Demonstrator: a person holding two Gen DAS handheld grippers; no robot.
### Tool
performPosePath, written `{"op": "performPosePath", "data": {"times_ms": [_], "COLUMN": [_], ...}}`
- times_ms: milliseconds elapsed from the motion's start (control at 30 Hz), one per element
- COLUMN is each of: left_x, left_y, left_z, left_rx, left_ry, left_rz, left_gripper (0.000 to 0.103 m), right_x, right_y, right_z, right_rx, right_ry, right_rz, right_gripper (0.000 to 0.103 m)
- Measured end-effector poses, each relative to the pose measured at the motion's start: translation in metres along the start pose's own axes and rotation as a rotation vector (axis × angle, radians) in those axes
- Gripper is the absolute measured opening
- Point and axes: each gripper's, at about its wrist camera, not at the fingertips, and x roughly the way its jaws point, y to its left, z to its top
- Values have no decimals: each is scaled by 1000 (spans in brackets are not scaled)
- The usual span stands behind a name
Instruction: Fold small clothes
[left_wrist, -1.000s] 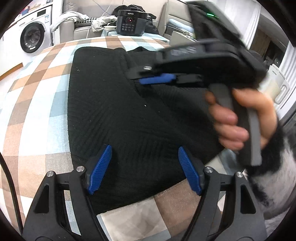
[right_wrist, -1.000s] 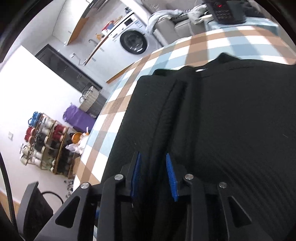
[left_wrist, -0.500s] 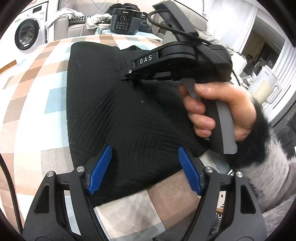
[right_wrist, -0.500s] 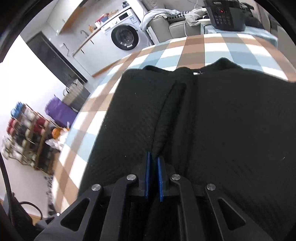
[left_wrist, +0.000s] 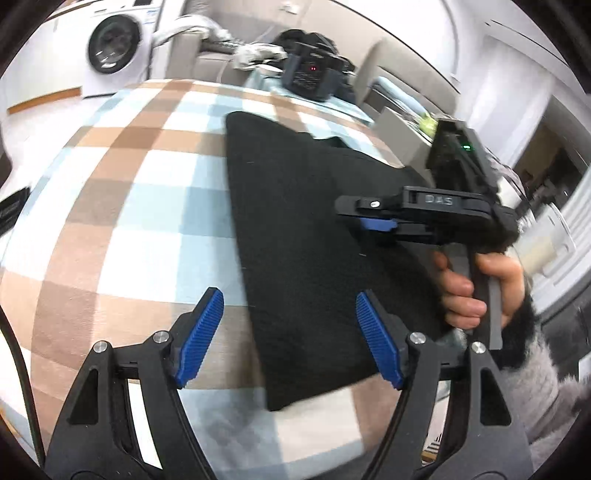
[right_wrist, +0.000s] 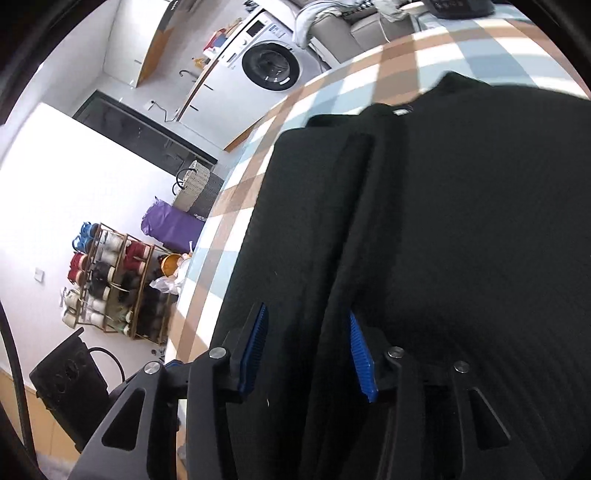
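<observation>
Here a black knit garment (left_wrist: 306, 236) lies flat on a bench covered by a checked cloth (left_wrist: 122, 177) in tan, pale blue and white. In the left wrist view, the left tongs (left_wrist: 288, 341) are spread wide, their blue ribbed pads hanging over the near edge of the garment, one pad above the checked cloth and the other above the black fabric. Across the garment, the right tongs (left_wrist: 373, 223) are held by a hand (left_wrist: 476, 291) in a fuzzy grey sleeve; the pale letters "DAS" can be read on the tool's black body, and a small green light glows on top.

In the right wrist view, the right tongs (right_wrist: 306, 352) are parted, with a raised fold of the black garment (right_wrist: 443, 221) between the blue pads. I cannot tell whether the pads touch the fabric.

Beyond the bench stand a white washing machine (right_wrist: 271, 68), a shoe rack (right_wrist: 110, 280), and a dark appliance (left_wrist: 312, 75) with a red light; its lettering is too blurred to read.
</observation>
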Motion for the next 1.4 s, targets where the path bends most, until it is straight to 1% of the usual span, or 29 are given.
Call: {"op": "performPosePath", "data": {"times_ms": [67, 100, 133, 167, 200, 300, 333, 367, 433, 533, 567, 633, 700, 767, 800, 867, 967, 1033, 1067, 1100, 1133, 1167, 1200, 1233, 1333, 1400], "left_x": [2, 3, 0, -1, -2, -4, 0, -4, -6, -10, -10, -2, 8, 19, 23, 31, 45, 53, 56, 58, 60, 62, 63, 65, 67, 66], "left_y": [9, 13, 19, 21, 23, 27, 27, 26, 24, 17, 16, 12, 5, -3, -6, -13, -18, -21, -22, -22, -22, -22, -22, -21, -21, -22], "left_z": [1, 1, 0, -1, -1, -4, 1, 1, 7, 10, 11, 12, 12, 11, 10, 10, 9, 7, 6, 6, 5, 5, 5, 5, 6, 6], "left_rx": [-32, -46, -53, -58, -64, -70, -71, -73, -71, -57, -53, -47, -30, -7, 6, 27, 47, 56, 60, 62, 66, 66, 64, 60, 64, 63], "left_ry": [4, 7, 7, 6, 5, 8, 5, -2, -13, -27, -28, -13, 4, 25, 29, 36, 52, 74, 80, 84, 88, 90, 92, 96, 97, 99], "left_rz": [27, 37, 40, 45, 54, 63, 62, 61, 64, 63, 56, 55, 53, 55, 53, 63, 88, 106, 111, 114, 116, 114, 113, 114, 118, 117], "left_gripper": [72, 72, 72, 72, 72, 72, 72, 72, 72, 72, 72, 72, 72, 72, 72, 72, 72, 72, 72, 72, 72, 72, 72, 72, 72, 72], "right_x": [7, 9, 12, 13, 14, 4, -3, -16, -38, -73, -77, -75, -64, -53, -51, -53, -62, -72, -79, -85, -90, -92, -93, -94, -94, -92], "right_y": [7, 8, 12, 16, 17, 33, 40, 48, 55, 54, 50, 29, 2, -17, -23, -29, -32, -34, -34, -34, -34, -33, -32, -30, -18, -12], "right_z": [3, 4, 4, 2, 2, -4, -5, -7, -6, -15, -16, -17, -19, -21, -23, -24, -28, -39, -48, -58, -70, -80, -89, -99, -111, -111], "right_rx": [-25, -35, -55, -79, -91, -173, -195, -212, -218, -215, -203, -143, -77, -40, -24, -5, 26, 49, 51, 63, 81, 97, 109, 106, 43, 23], "right_ry": [-18, -28, -34, -39, -46, -88, -112, -141, -186, -232, -233, -212, -174, -138, -133, -150, -119, -111, -110, -112, -113, -109, -106, -110, -149, -159], "right_rz": [-67, -84, -120, -150, -150, -170, -173, -181, -191, -245, -273, -322, -345, -356, -345, -318, -264, -228, -201, -171, -123, -92, -80, -89, -146, -224], "right_gripper": [43, 36, 31, 16, 13, 10, 10, 10, 10, 10, 10, 10, 10, 10, 10, 11, 18, 22, 28, 40, 46, 50, 50, 50, 49, 21]}}
